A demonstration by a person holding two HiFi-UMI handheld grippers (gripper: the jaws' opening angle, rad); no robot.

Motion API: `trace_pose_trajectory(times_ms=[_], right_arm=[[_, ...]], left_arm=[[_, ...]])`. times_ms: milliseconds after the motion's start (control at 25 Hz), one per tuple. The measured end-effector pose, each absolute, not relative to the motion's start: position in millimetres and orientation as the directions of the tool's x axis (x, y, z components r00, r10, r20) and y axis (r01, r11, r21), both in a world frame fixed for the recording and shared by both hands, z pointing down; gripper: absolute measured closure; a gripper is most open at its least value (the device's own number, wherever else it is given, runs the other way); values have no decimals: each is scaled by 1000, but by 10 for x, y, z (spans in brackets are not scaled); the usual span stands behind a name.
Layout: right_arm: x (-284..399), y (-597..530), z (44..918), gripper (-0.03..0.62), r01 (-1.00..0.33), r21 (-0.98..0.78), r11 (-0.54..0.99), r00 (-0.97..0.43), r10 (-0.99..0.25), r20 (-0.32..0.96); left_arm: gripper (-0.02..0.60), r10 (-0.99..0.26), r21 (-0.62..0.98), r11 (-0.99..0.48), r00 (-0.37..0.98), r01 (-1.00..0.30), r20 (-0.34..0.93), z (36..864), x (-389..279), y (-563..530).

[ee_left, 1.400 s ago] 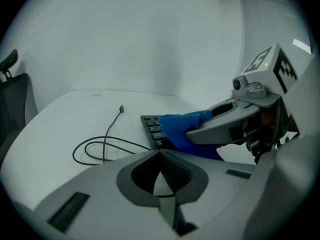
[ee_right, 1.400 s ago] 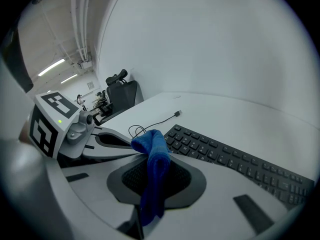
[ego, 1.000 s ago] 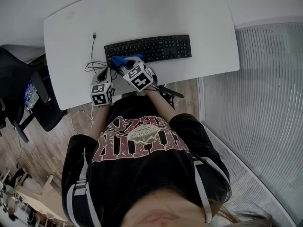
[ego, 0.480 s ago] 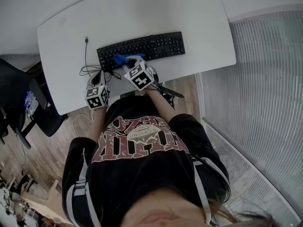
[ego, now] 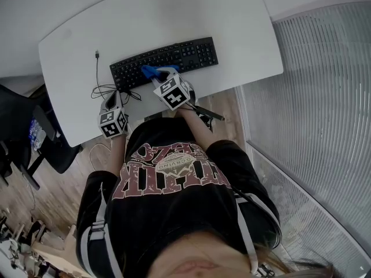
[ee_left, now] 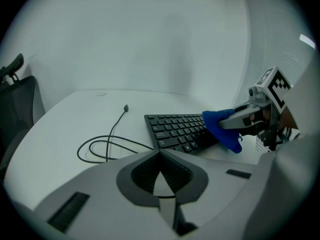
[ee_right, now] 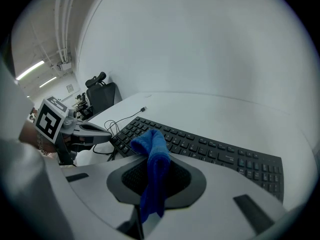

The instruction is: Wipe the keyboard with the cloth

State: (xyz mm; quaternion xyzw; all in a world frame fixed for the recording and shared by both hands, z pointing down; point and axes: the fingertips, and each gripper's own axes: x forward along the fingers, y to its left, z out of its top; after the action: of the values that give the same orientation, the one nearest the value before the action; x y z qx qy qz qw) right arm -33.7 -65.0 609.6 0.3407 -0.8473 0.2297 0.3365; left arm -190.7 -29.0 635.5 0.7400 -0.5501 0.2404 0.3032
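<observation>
A black keyboard [ego: 164,60] lies on the white table [ego: 174,16]. My right gripper [ego: 155,73] is shut on a blue cloth [ego: 148,70], which hangs against the keyboard's near edge, left of its middle. In the right gripper view the cloth [ee_right: 153,156] droops from between the jaws over the keyboard [ee_right: 215,149]. My left gripper [ego: 110,102] is shut and holds nothing; it hovers at the table's near edge, left of the keyboard. The left gripper view shows the keyboard [ee_left: 177,131], the cloth [ee_left: 221,129] and the right gripper [ee_left: 239,122].
The keyboard's black cable [ego: 99,88] lies in loops left of the keyboard, right in front of the left gripper, its plug end [ee_left: 126,107] loose on the table. A black office chair [ego: 20,129] stands left of the table. A ribbed surface [ego: 316,97] runs along the right.
The right gripper has carried the cloth rightward along the keyboard's near edge. The left gripper has kept its place beside the cable. The head camera's view has shifted.
</observation>
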Motion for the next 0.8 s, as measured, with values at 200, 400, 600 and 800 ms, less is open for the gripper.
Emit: trace_pose_trajectory(times_ms=[200, 400, 600, 800], right_arm=[[-165, -670, 6090, 530, -747, -156, 647, -528, -433, 730], [-52, -674, 6088, 530, -755, -153, 637, -520, -441, 732], [96, -664, 6086, 530, -767, -149, 625, -508, -449, 735], [166, -683, 6085, 530, -774, -143, 617, -498, -453, 739]], left_arm=[[552, -672, 181, -194, 265, -964, 692, 6351, -1894, -282], [552, -674, 174, -184, 253, -967, 694, 6353, -1895, -277], [552, -678, 166, -176, 241, -970, 694, 6345, -1868, -266], [552, -681, 166, -166, 235, -972, 694, 6345, -1883, -280]])
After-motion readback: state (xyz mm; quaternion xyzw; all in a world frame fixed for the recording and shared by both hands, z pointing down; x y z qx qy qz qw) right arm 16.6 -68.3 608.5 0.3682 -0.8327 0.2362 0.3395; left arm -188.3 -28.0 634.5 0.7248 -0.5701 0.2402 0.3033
